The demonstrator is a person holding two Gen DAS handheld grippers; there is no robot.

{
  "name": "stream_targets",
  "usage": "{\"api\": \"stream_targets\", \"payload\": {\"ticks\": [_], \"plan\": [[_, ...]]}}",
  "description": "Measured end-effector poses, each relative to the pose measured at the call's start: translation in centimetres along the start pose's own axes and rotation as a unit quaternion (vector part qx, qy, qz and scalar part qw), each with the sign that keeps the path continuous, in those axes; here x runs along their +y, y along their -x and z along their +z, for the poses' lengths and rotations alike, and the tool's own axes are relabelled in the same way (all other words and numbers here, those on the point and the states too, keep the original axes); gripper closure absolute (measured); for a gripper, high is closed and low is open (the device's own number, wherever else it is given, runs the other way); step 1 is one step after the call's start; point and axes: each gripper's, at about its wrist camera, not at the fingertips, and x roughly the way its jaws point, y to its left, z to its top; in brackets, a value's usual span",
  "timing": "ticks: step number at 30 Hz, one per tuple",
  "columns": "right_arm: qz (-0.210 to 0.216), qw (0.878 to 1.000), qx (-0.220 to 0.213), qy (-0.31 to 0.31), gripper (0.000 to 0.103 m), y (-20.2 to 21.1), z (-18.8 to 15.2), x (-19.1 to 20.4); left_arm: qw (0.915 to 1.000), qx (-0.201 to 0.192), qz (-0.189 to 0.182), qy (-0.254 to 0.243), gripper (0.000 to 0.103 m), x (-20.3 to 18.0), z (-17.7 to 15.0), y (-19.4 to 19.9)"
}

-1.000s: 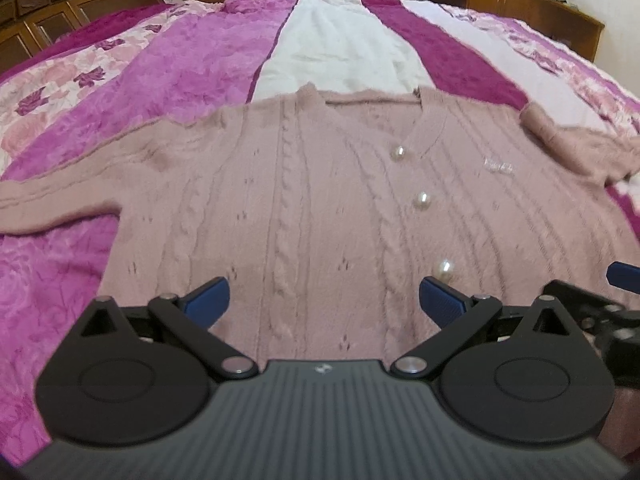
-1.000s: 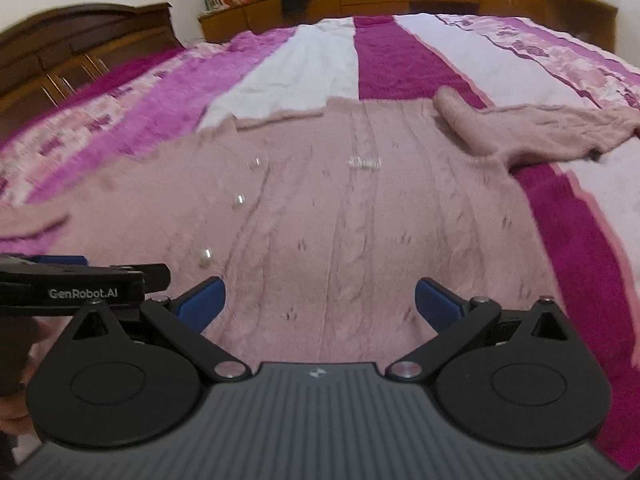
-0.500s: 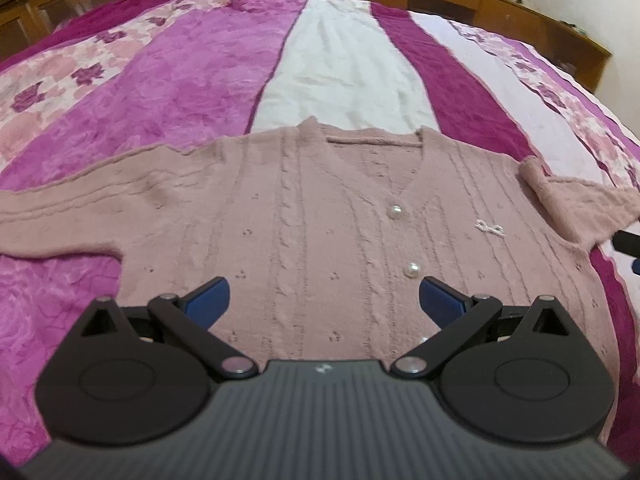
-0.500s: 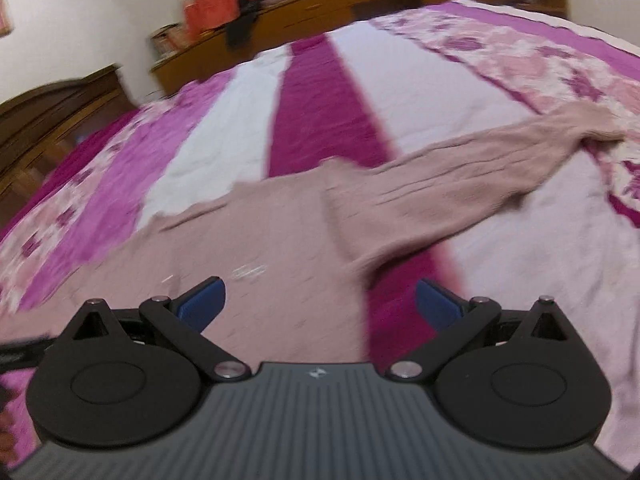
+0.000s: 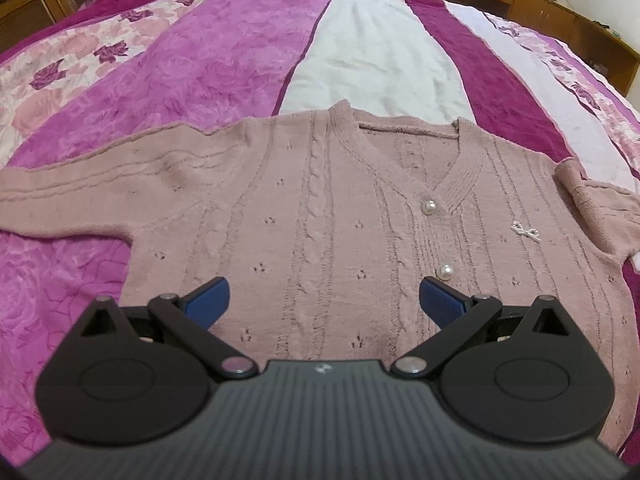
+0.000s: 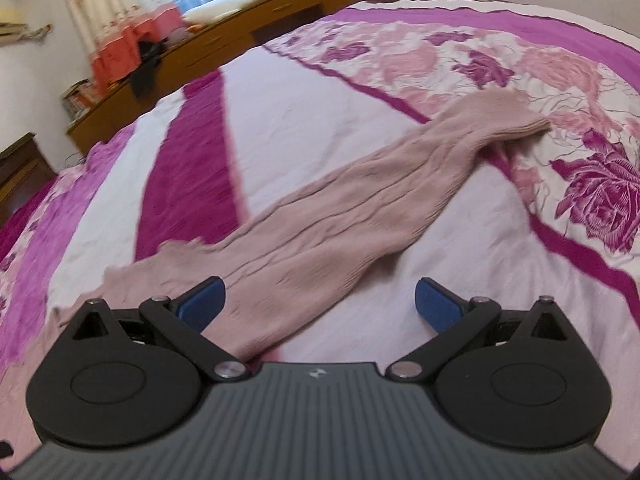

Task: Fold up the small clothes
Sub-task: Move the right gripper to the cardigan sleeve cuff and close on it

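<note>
No words or labels can be read anywhere; each tool has only a tiny pale mark on its grey body. The left gripper (image 5: pixel 323 300) hangs low over the near part of a pink knitted cardigan (image 5: pixel 320 208). Its blue fingers (image 5: pixel 208 299) are spread wide and hold nothing. The cardigan lies flat, front side up, on a bedspread (image 5: pixel 192 68) with purple, white and flowery stripes. Two pearl buttons (image 5: pixel 429 207) sit below the V neck, and a small white bow (image 5: pixel 525 232) is to their right. One sleeve goes off to the left.

The right gripper (image 6: pixel 318 303) points at the other sleeve (image 6: pixel 360 208). This sleeve stretches from near left to far right across the bed, and its cuff rests on the flowery stripe. These fingers are also spread wide and empty. The left one is over the sleeve's near end. Wooden cabinets (image 6: pixel 240 20) stand far behind the bed.
</note>
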Motion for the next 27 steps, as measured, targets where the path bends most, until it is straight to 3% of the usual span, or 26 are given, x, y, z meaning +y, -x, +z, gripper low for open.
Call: {"api": "stream_targets", "payload": {"ticks": [19, 26, 27], "plan": [[-0.017, 0.999, -0.036, -0.031, 0.001, -6.0, 2.4, -2.8, 0.9993, 0.027, 0.027, 0.009, 0.0, 0.1, -0.4, -2.5], [-0.027, 0.997, -0.058, -0.036, 0.025, -6.7, 3.2, -2.8, 0.9991, 0.028, 0.029, 0.008, 0.0, 0.2, -0.4, -2.8], [-0.03, 0.997, -0.06, -0.039, 0.035, -6.7, 3.4, -3.0, 0.9992, 0.028, 0.028, 0.009, 0.0, 0.3, -0.5, -2.8]]}}
